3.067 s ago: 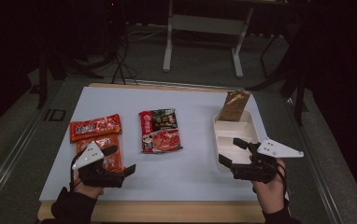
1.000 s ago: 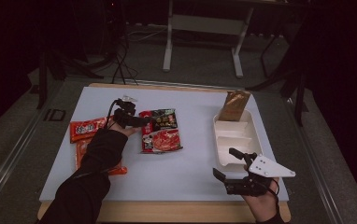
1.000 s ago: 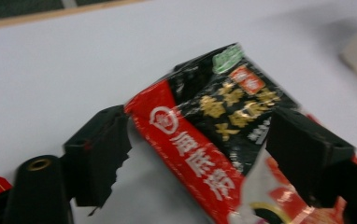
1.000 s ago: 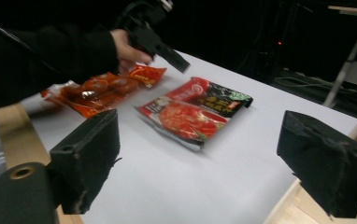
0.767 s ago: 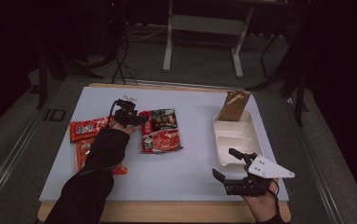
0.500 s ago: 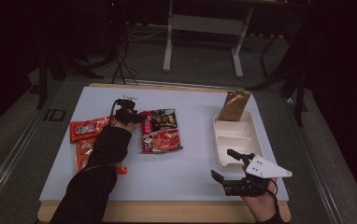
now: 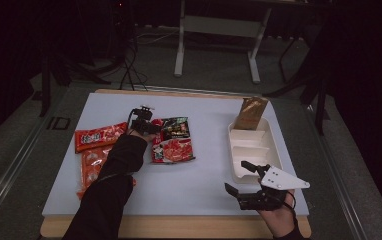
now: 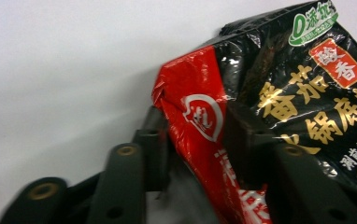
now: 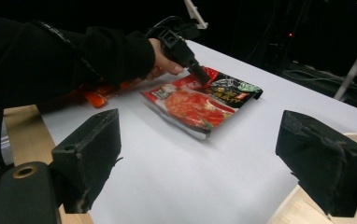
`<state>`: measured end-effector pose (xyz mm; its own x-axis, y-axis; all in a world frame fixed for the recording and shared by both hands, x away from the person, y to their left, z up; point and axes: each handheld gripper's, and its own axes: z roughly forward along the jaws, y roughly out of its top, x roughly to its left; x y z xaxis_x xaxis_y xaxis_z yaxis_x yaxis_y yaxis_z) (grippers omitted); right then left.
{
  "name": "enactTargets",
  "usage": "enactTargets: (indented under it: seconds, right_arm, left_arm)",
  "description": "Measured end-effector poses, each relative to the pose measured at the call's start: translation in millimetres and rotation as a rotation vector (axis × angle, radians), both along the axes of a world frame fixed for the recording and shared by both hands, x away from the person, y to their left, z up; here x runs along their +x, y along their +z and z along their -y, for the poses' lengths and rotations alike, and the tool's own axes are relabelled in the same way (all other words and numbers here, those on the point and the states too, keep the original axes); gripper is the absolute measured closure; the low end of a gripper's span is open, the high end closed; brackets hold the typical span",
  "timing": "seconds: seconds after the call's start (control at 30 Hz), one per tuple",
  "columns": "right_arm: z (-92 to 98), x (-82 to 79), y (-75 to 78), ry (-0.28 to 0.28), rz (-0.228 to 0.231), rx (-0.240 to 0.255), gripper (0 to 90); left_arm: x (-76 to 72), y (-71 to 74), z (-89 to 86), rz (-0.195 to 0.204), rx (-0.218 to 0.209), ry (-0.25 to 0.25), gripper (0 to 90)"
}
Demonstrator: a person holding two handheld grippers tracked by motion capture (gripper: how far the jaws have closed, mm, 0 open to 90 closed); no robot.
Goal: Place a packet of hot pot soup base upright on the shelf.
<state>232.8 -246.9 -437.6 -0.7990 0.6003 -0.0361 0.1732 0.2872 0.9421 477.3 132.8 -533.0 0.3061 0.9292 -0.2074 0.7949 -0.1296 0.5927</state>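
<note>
Red-and-black glossy foil sauce packet (image 7: pixel 172 140) ×1 | my left gripper (image 8: pixel 193 140) jaws closing across its far corner | right gripper (image 9: pixel 197 154) wide, empty | 2 orange snack packets (image 7: pixel 99 137) left | white table (image 7: pixel 189 185) bare in front

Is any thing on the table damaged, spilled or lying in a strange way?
Nothing spilled. The red-and-black packet is buckled at the corner between the closing left hand-held gripper jaws.

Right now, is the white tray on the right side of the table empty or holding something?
Empty, as far as the high view shows: the white tray has bare compartments; a brown pouch leans at its far end.
</note>
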Motion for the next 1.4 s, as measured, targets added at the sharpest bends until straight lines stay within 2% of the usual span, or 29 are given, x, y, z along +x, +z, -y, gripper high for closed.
enactTargets:
  seconds: [0.03,0.1,0.23,0.43,0.67,0.8,0.9,0.93,1.0,1.07,1.23,1.3,1.33,1.4]
  right_arm:
    - [-0.4,-0.2,0.1,-0.001,-0.002,0.000,14.2]
    - [-0.9,-0.2,0.1,0.003,-0.004,-0.003,14.3]
    - [-1.1,0.3,-0.5,0.005,-0.005,-0.005,14.8]
    - [0.8,1.5,0.3,-0.002,-0.004,0.003,14.9]
    - [2.7,2.8,1.7,-0.022,-0.011,0.017,14.1]
    - [2.5,3.6,2.2,-0.031,-0.012,0.030,12.7]
    - [3.2,4.1,2.4,-0.021,-0.018,0.041,10.7]
    - [3.6,4.1,2.7,-0.023,-0.017,0.048,10.7]
    - [3.6,4.1,3.6,-0.021,-0.013,0.045,10.7]
    - [3.4,3.3,4.3,-0.025,-0.011,0.043,10.7]
    - [3.9,3.1,5.6,-0.032,-0.006,0.049,10.7]
    - [4.0,3.4,5.7,-0.032,-0.010,0.050,10.7]
    - [4.0,3.4,5.7,-0.032,-0.010,0.050,10.7]
    - [5.5,4.4,6.1,-0.029,-0.012,0.064,10.8]
  left_arm:
    - [-0.2,-0.3,0.5,0.000,0.009,0.016,76.7]
    - [-1.3,-1.0,3.7,0.017,0.035,0.015,81.6]
    - [-1.7,-0.3,7.6,0.018,0.014,0.025,86.8]
    - [-8.4,10.1,8.7,0.057,0.006,0.021,88.0]
    - [-20.2,29.7,6.0,0.116,-0.043,-0.006,88.4]
    - [-28.7,37.8,5.2,0.165,-0.090,-0.021,88.4]
    - [-32.9,42.9,6.3,0.177,-0.118,-0.058,88.3]
    - [-33.8,44.8,7.3,0.174,-0.112,-0.081,88.2]
    - [-37.1,48.3,9.1,0.181,-0.115,-0.096,88.2]
    - [-41.2,52.1,9.5,0.191,-0.136,-0.096,88.3]
    - [-53.8,63.9,12.7,0.249,-0.166,-0.125,88.3]
    - [-53.8,63.9,12.7,0.249,-0.166,-0.125,88.3]
    - [-61.5,70.5,16.3,0.281,-0.182,-0.140,88.3]
    - [-66.3,74.6,18.7,0.297,-0.194,-0.155,88.2]
